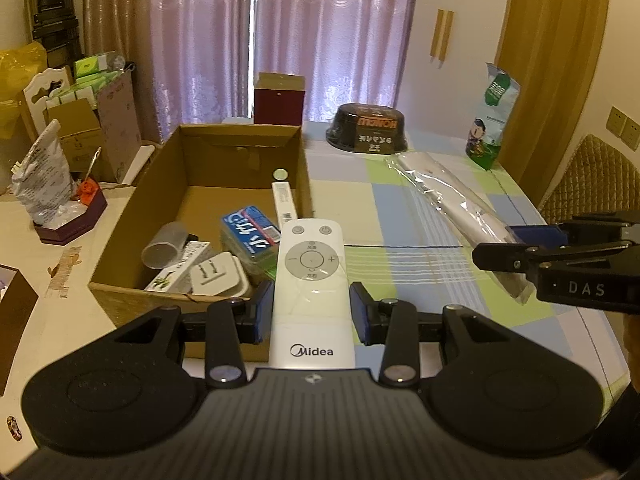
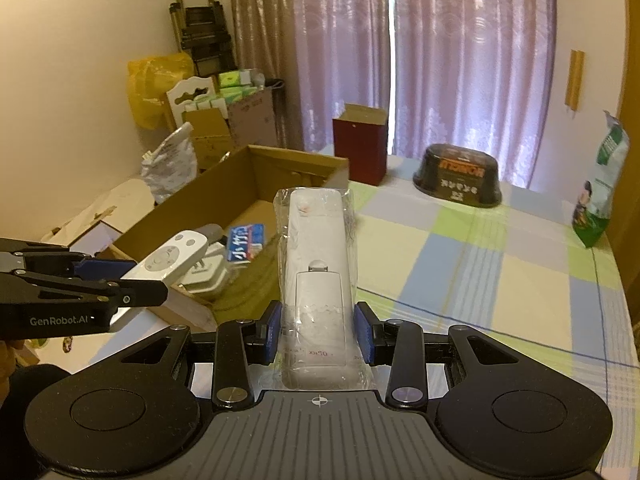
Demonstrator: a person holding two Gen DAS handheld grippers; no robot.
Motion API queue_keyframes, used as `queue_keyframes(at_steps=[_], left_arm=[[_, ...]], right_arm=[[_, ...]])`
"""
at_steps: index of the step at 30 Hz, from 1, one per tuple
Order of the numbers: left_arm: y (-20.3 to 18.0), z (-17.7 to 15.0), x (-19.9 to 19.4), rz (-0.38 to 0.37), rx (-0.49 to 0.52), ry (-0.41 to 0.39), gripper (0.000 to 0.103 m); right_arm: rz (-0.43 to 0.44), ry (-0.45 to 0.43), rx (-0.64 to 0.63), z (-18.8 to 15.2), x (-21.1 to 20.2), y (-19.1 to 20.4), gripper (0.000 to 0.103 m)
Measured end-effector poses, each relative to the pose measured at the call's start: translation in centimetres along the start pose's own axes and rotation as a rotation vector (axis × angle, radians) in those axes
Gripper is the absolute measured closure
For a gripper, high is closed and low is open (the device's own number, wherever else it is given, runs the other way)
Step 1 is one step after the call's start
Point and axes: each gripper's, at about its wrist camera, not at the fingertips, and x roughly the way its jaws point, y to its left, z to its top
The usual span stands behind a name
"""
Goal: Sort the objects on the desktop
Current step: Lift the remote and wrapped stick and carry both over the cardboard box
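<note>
**Two remotes held, one in each gripper, beside the box**

Our left gripper point(image 1: 312, 312) is clamped on the white Midea remote point(image 1: 311, 280), blue pads pressing both its long sides. Its long axis runs straight out along the fingers, button end forward, logo end toward us, reaching over the near right corner of the cardboard box point(image 1: 240, 148).

Our right gripper point(image 2: 318, 330) grips the plastic-wrapped remote point(image 2: 316, 264) the same way, battery cover up, long axis pointing away toward the curtains point(image 2: 472, 60).

The box holds a blue packet point(image 1: 250, 232), a clear cup point(image 1: 164, 245), a white adapter point(image 1: 218, 278) and a slim white stick point(image 1: 285, 200) along its right wall. To the right, the checked tablecloth point(image 2: 480, 264) lies open up to the dark bowl point(image 2: 458, 180) and green bag point(image 2: 600, 200).
</note>
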Motion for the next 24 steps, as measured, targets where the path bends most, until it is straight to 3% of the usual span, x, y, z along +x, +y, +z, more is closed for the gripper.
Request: queue_keyframes(at_steps=[24], left_arm=[[5.5,3.0,0.4,0.079,-0.017,-0.050,0.068]], right_arm=[[0.089,-0.061,-0.039,6.1,4.3,3.6,0.066]])
